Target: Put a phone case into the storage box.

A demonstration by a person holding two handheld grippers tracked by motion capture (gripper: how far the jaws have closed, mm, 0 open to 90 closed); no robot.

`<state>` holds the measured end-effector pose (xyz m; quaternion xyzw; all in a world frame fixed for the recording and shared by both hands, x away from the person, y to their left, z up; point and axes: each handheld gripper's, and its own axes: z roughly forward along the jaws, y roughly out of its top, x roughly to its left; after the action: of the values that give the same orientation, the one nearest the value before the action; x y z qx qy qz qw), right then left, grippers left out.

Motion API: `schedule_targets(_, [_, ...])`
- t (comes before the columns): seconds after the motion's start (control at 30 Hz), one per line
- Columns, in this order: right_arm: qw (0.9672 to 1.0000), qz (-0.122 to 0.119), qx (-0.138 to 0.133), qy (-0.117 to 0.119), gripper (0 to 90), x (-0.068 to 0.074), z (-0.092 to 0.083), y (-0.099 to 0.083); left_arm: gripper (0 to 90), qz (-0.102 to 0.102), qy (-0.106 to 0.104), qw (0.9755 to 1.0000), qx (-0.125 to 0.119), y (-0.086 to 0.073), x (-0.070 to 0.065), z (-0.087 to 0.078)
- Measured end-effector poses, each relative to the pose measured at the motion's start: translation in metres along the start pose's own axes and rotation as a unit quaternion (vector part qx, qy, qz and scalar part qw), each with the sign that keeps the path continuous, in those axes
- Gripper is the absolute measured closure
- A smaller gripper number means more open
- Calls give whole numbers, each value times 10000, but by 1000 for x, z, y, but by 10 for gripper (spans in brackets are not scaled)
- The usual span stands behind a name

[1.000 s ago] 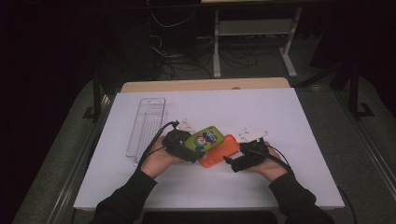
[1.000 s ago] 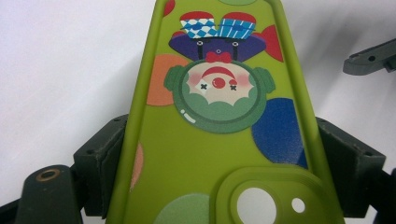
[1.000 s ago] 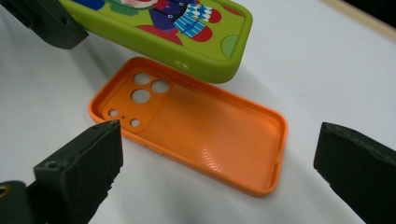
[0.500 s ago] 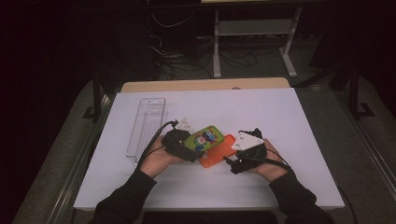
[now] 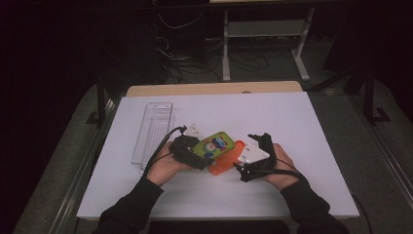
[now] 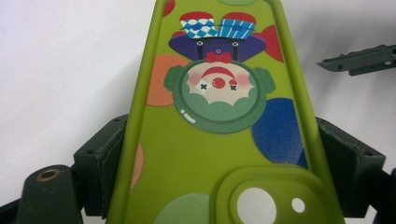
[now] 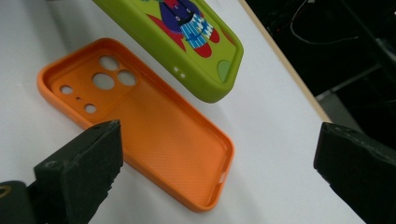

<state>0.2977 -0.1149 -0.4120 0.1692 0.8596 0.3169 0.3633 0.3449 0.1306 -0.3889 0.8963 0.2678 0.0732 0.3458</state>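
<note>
Left gripper [image 5: 198, 155] clamped across the green phone case [image 6: 219, 121], a light, flexible shell best gripped by its side rims, held above the orange case [image 7: 140, 126] lying on the table [image 5: 302, 122]; right gripper [image 7: 219, 186] jaws spread, holding nothing.

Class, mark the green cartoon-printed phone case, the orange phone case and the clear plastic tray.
green cartoon-printed phone case [image 6: 215, 140]: left gripper view, printed back.
orange phone case [image 7: 163, 135]: right gripper view, dotted inner floor.
clear plastic tray [image 5: 152, 130]: high view, ribbed floor.
</note>
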Motion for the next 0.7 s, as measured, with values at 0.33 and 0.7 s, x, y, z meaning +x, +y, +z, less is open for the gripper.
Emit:
schedule_targets(0.33, [9970, -662, -63, -406, 5, 9, 1, 3, 156, -187, 2, 9998, -105, 0, -2, 1])
schedule_targets(0.7, [9858, -1499, -10, -758, 5, 16, 5, 3, 156, -250, -75, 9996, -95, 0, -1, 1])
